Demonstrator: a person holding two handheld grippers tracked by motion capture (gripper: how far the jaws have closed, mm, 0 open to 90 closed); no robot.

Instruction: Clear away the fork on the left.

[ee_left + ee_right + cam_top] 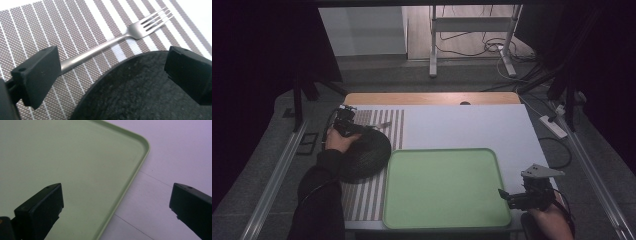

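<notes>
Left gripper [110, 75], jaws wide apart, hovers by our slim steel fork [117, 40] on the striped placemat's [37, 30] far edge; the black round bowl [140, 92] risks blocking one jaw.

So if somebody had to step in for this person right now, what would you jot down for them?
Left tool: open, hovering low over the striped placemat, one jaw above the fork handle, the other above the dark round plate. Nothing gripped.
Right tool: open, empty, straddling the right edge of the green tray.
Things: fork lies flat on the placemat beside the plate's rim; the tray sits to their right and holds nothing.
Done: nothing moved to the tray, by the look of it.
Left: probably close on the fork and lift it; the plate likely follows.
</notes>
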